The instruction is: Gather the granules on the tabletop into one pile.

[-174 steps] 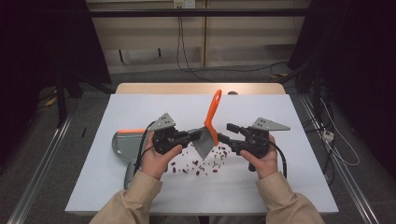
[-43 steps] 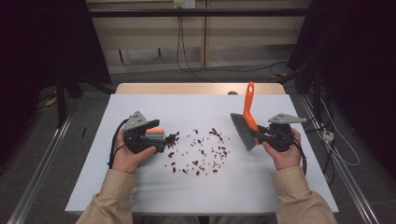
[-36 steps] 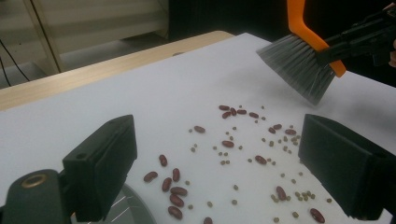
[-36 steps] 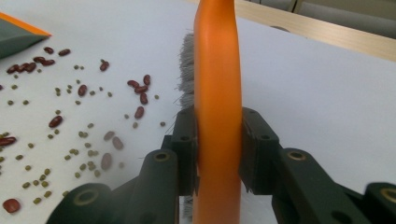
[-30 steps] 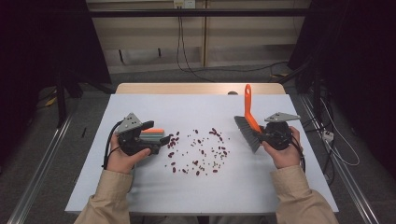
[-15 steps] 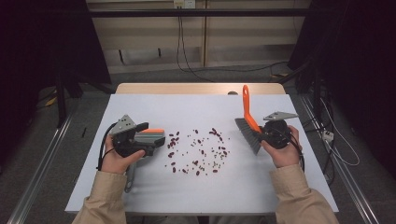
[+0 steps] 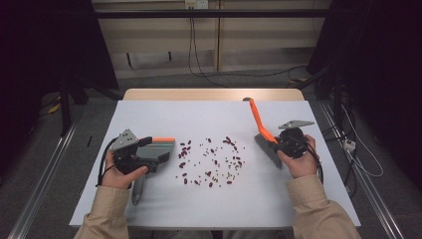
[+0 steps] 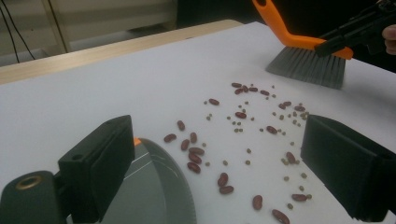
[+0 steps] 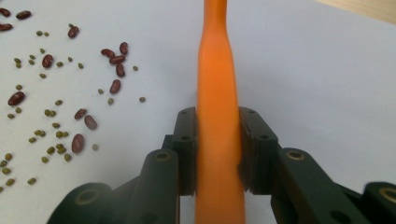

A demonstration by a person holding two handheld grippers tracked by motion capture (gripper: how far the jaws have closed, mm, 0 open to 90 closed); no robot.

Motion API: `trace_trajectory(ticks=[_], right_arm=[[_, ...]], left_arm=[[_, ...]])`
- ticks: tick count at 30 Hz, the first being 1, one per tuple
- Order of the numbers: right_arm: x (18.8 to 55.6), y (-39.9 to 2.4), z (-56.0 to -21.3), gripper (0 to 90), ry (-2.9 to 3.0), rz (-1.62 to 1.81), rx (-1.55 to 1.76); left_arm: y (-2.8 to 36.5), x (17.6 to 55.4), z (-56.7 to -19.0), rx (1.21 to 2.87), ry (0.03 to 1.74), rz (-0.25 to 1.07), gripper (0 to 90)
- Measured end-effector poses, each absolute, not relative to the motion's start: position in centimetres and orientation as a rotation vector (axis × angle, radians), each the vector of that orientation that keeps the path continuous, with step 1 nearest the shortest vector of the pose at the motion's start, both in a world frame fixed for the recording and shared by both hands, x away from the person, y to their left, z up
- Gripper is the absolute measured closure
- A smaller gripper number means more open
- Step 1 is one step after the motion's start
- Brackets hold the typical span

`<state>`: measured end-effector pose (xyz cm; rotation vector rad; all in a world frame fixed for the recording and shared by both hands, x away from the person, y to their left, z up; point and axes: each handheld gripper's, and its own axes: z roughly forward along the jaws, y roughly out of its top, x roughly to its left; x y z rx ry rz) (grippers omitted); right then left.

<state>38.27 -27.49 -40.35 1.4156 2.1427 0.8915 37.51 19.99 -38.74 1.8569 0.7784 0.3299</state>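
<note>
My right gripper (image 7: pixel 277 145) is shut on the orange handle of a hand brush (image 7: pixel 259 120), and its grey bristles rest on the table right of the beans. From the right gripper view, both pads (image 9: pixel 187 149) press the handle (image 9: pixel 218 116). Red and small green beans (image 7: pixel 211 162) lie scattered mid-table. At the left, my left gripper (image 7: pixel 155 152) stands open over a grey dustpan (image 7: pixel 164 147) with orange trim. In the left gripper view the jaws are wide apart, the dustpan's rim (image 8: pixel 159 186) lies below the left jaw, and the beans (image 8: pixel 243 135) and brush (image 8: pixel 303 63) lie ahead.
The white table top (image 7: pixel 209 114) ends in a wooden strip at the back. The dustpan's handle (image 7: pixel 137 191) points toward the near edge. Cables trail from both grippers, and metal rails run along the floor on either side.
The grippers, earlier together at mid-table, have parted. My left gripper has drifted left and lower over the dustpan. The right gripper with the brush has barely moved.
</note>
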Motion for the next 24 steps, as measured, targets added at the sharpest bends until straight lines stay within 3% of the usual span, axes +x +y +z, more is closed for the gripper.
trace_trajectory(ticks=[5, 11, 17, 24], right_arm=[[38.3, -27.4, -40.8, 70.1, 2.093, 0.953, 1.423], [38.2, -27.6, -41.8, 63.0, 1.998, 1.081, 1.457], [38.1, -27.4, -42.6, 70.3, 1.988, 1.071, 1.434], [37.9, -26.4, -42.7, 71.2, 1.978, 1.022, 1.385]], left_arm=[[20.3, 37.4, -39.0, 1.863, 0.785, 0.330, 9.9], [20.4, 37.3, -39.3, 1.867, 0.792, 0.327, 9.9], [20.4, 37.3, -39.3, 1.869, 0.791, 0.329, 9.9], [20.8, 37.3, -39.4, 1.863, 0.804, 0.337, 9.9]])
